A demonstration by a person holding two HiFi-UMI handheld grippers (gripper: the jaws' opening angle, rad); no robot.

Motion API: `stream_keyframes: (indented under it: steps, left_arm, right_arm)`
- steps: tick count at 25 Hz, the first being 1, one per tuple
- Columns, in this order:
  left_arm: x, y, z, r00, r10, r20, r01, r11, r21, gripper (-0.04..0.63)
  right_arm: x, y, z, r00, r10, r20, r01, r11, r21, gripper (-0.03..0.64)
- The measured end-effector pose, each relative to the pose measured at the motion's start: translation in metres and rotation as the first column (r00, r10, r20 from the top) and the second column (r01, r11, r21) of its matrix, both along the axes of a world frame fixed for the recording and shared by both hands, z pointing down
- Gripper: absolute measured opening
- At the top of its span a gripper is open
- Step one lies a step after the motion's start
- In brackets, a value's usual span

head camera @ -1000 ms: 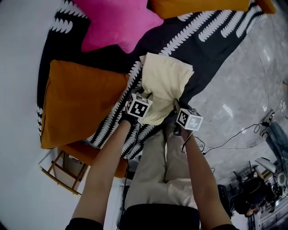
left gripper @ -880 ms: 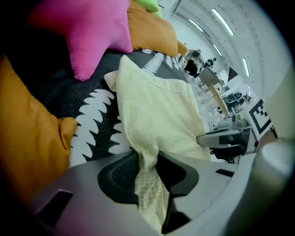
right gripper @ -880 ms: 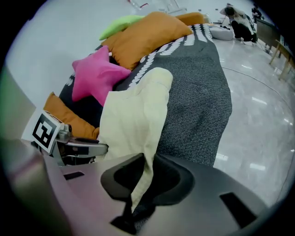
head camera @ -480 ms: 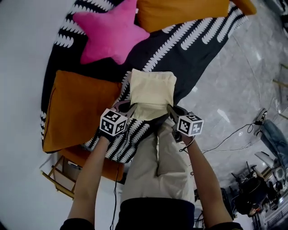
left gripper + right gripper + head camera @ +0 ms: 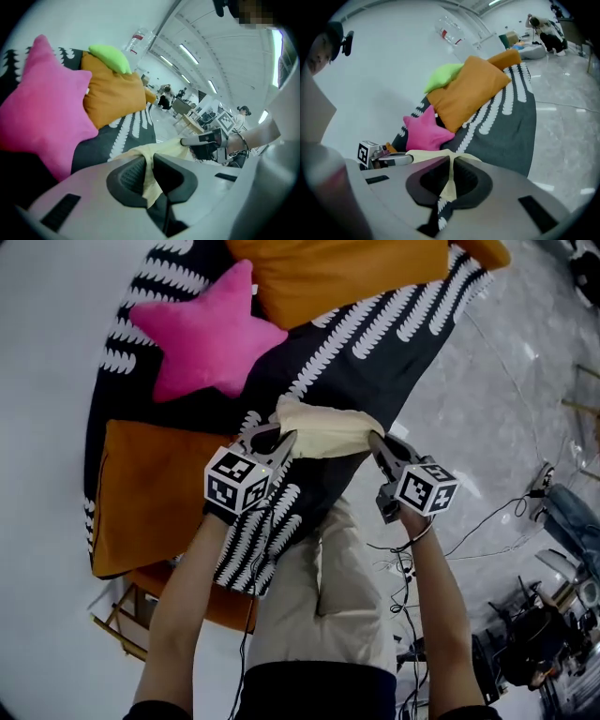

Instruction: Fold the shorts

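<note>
The pale yellow shorts [image 5: 328, 430] hang stretched between my two grippers above the black bedspread with white markings [image 5: 384, 352]. My left gripper [image 5: 281, 439] has just been closing and is now shut on the shorts' left edge, with cloth [image 5: 149, 180] pinched between its jaws. My right gripper [image 5: 378, 442] is shut on the right edge, with yellow cloth [image 5: 449, 183] caught between its jaws. In the left gripper view the right gripper [image 5: 206, 142] shows across the cloth. In the right gripper view the left gripper [image 5: 391, 158] shows the same way.
A pink star cushion [image 5: 202, 334] lies on the bedspread beyond the shorts. Orange cushions lie at the far end [image 5: 337, 273] and at the left [image 5: 150, 484]. A grey stone floor [image 5: 506, 399] with cables [image 5: 469, 535] is on the right. A wooden frame [image 5: 117, 629] stands at lower left.
Both grippers have risen and moved forward with the shorts' near edge. The shorts, earlier flat on the bedspread, now hang bunched between them. The left jaws have closed on the cloth.
</note>
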State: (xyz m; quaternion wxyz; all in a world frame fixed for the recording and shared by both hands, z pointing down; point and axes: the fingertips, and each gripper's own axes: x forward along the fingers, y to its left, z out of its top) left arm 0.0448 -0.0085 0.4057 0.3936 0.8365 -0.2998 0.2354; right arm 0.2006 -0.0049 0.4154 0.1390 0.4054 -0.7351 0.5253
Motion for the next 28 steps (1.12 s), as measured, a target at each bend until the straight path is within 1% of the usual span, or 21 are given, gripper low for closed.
stream_keyframes:
  steps: [2,6,8,10,12,13,16,18,21,23,25,26,27,28]
  left_arm:
    - [0.021,-0.045,-0.012,0.999,0.026,-0.019,-0.025,0.998,0.054,0.044]
    - [0.040,-0.083,-0.030,0.996,0.062,-0.061,-0.051,0.984,0.173,0.048]
    - [0.043,-0.095,-0.027,0.996,0.061,-0.060,-0.048,0.978,0.205,0.048]
    - [0.039,-0.099,-0.007,0.997,0.053,-0.047,-0.042,0.978,0.206,0.049]
    - [0.028,-0.090,0.029,0.998,0.058,-0.014,-0.054,0.982,0.181,0.052]
    - [0.020,-0.081,0.050,0.998,0.062,0.004,-0.062,0.986,0.155,0.052]
    - [-0.001,-0.043,0.098,0.998,0.055,0.020,-0.056,0.997,0.053,0.053]
    - [-0.008,-0.016,0.117,0.997,0.070,0.044,-0.071,0.997,0.023,0.056]
    - [-0.022,0.022,0.135,0.992,0.091,0.090,-0.091,0.996,0.003,0.057]
    - [-0.032,0.043,0.142,0.989,0.091,0.119,-0.092,0.996,0.001,0.064]
    - [-0.041,0.067,0.151,0.979,0.119,0.166,-0.119,0.993,-0.005,0.072]
    - [-0.044,0.082,0.157,0.971,0.148,0.190,-0.146,0.989,-0.024,0.087]
    - [-0.046,0.096,0.162,0.962,0.182,0.205,-0.175,0.983,-0.055,0.138]
    - [-0.047,0.109,0.165,0.955,0.215,0.206,-0.199,0.975,-0.095,0.215]
  right_arm:
    - [0.021,-0.042,-0.018,0.999,0.024,-0.024,-0.023,0.998,0.061,0.021]
    - [0.039,-0.073,-0.045,0.995,0.073,-0.075,-0.058,0.982,0.180,0.021]
    - [0.039,-0.080,-0.048,0.994,0.090,-0.067,-0.074,0.975,0.211,0.021]
    - [0.034,-0.078,-0.035,0.993,0.096,-0.062,-0.081,0.973,0.218,0.021]
    - [0.021,-0.064,0.001,0.994,0.089,-0.069,-0.074,0.977,0.201,0.021]
    - [0.013,-0.053,0.024,0.994,0.076,-0.075,-0.061,0.981,0.183,0.021]
    - [-0.009,-0.010,0.091,0.994,0.023,-0.103,-0.013,0.995,0.102,0.021]
    - [-0.020,0.018,0.119,0.994,0.009,-0.105,-0.005,0.999,0.040,0.021]
    - [-0.036,0.060,0.138,0.994,-0.027,-0.107,0.024,0.999,-0.026,0.021]
    - [-0.046,0.085,0.142,0.991,-0.068,-0.116,0.063,0.997,-0.050,0.021]
    - [-0.055,0.111,0.146,0.985,-0.124,-0.123,0.116,0.990,-0.074,0.021]
    - [-0.058,0.125,0.149,0.980,-0.157,-0.119,0.147,0.985,-0.092,0.021]
    - [-0.060,0.139,0.153,0.977,-0.188,-0.104,0.177,0.978,-0.114,0.036]
    - [-0.059,0.149,0.156,0.975,-0.210,-0.078,0.198,0.970,-0.138,0.120]
